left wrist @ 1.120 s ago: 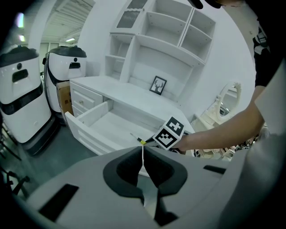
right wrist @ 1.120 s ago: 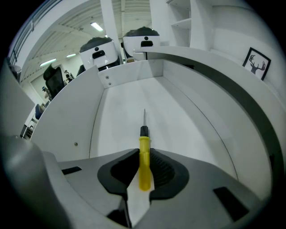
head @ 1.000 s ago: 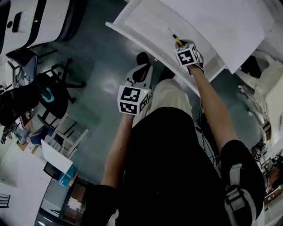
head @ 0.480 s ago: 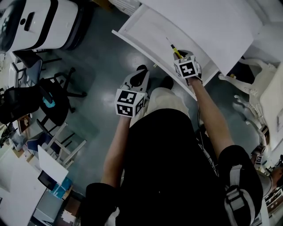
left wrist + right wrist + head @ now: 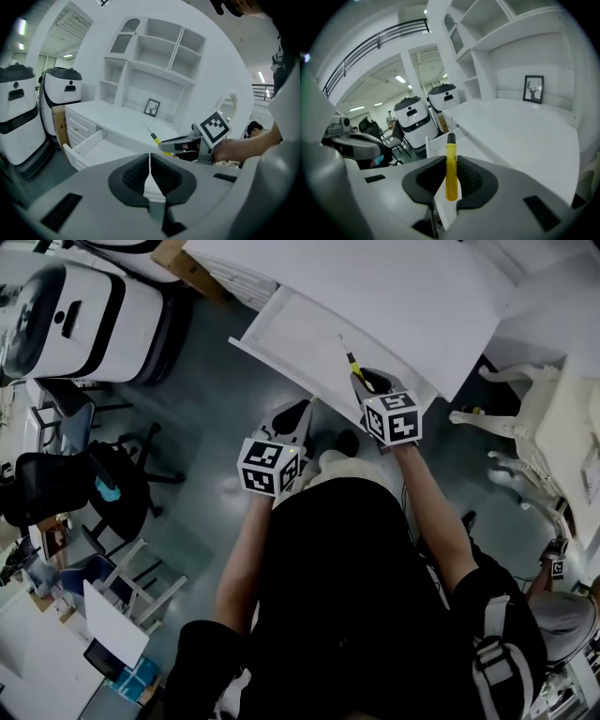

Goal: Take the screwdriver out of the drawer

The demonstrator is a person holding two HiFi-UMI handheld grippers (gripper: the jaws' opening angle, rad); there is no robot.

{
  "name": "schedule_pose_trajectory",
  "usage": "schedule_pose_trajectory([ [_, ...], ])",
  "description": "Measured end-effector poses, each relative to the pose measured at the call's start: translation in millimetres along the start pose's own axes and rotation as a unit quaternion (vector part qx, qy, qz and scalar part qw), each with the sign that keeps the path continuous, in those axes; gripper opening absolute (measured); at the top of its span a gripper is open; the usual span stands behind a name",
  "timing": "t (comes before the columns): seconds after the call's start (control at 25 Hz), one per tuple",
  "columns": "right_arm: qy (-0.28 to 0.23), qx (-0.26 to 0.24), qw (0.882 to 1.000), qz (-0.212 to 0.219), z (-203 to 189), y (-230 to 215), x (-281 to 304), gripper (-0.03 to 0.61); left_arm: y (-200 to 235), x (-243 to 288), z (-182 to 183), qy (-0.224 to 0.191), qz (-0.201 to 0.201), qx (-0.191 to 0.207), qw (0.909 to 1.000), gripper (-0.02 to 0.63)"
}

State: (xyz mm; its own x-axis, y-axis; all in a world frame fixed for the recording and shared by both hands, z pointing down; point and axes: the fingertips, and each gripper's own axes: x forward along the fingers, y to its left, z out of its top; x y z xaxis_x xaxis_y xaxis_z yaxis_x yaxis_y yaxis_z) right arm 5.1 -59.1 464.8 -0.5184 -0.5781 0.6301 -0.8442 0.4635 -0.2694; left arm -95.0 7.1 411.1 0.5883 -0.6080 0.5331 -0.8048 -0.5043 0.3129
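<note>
At the far left stand two white machines (image 5: 80,310) on the floor, with dark office chairs (image 5: 94,465) nearer the person. A cardboard box (image 5: 58,125) sits between the machines and the white worktop (image 5: 394,296). Below the worktop's left end is a stack of small drawers (image 5: 83,125), all pushed in. Just right of them the wide drawer (image 5: 272,354) stands pulled out towards the person, showing its white bottom and low walls. The left tongs (image 5: 150,165) hover in front of this drawer, on the person's side of its front wall. Their dark pads are pressed together along one thin line and they touch neither the drawer nor the worktop. Further right, the right tongs (image 5: 451,180) pinch the yellow handle of the screwdriver (image 5: 451,171) between their pads. The black collar and thin metal shaft stick out forward, away from the person. The screwdriver is out of the drawer, held in the air over its right end near the worktop's front edge. On the worktop rises a shelf unit (image 5: 159,51) with open compartments. A small picture frame (image 5: 533,89) stands upright on the worktop against the unit's back panel, well apart from both tongs.
</note>
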Motion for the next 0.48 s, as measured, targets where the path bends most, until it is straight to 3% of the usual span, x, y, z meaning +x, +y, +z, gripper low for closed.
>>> schedule_pose_trajectory([
  [0.24,-0.087,0.045,0.995,0.017,34,14,-68,0.087,-32,5,21,-0.023,-0.031,0.018,0.9991,0.029],
  [0.48,-0.175,0.059,0.982,0.029,53,21,-133,0.087,-63,6,40,-0.047,-0.055,0.027,0.9970,0.029],
])
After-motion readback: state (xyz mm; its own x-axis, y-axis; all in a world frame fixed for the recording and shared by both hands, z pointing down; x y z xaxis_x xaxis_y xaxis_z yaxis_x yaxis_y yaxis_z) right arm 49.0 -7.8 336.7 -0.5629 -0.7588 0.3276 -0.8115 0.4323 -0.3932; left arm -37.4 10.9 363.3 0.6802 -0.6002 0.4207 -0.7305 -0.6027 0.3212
